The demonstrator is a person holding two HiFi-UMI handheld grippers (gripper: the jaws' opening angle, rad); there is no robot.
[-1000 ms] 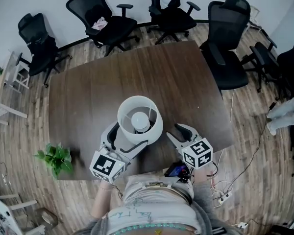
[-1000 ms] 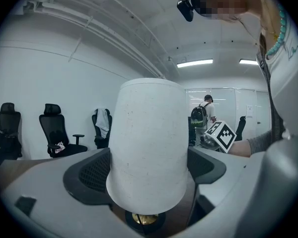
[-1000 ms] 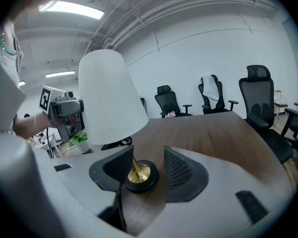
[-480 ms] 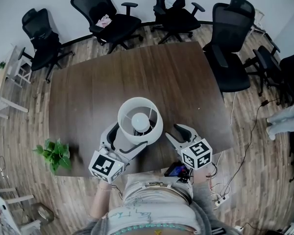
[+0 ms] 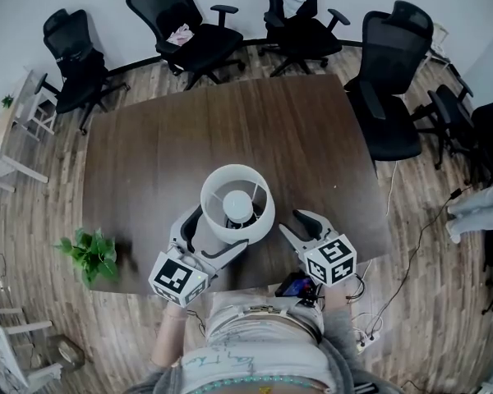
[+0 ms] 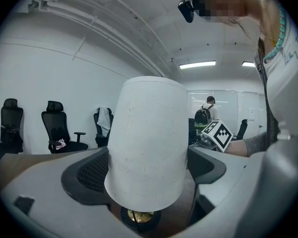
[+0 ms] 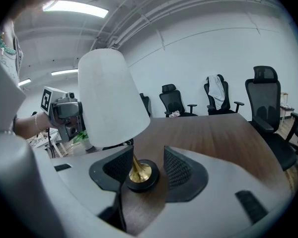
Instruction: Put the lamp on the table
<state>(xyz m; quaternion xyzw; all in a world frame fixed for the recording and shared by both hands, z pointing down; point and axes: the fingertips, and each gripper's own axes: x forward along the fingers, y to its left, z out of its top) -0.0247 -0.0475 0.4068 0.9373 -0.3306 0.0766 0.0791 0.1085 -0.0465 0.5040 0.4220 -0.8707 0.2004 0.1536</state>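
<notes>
The lamp (image 5: 237, 203), with a white shade and a brass stem on a round black base (image 7: 140, 175), stands upright on the dark wooden table (image 5: 148, 154) near its front edge. My left gripper (image 5: 214, 235) is open, its jaws spread on either side of the lamp below the shade (image 6: 146, 143); neither pad presses on it. My right gripper (image 5: 294, 222) is open just right of the lamp and points at it, so the base shows between its jaws. A black cord (image 7: 120, 207) runs from the base toward me.
A small green plant (image 5: 90, 254) sits at the table's near left corner. Several black office chairs (image 5: 386, 64) ring the far and right sides. A power strip (image 5: 368, 340) and cables lie on the floor at my right.
</notes>
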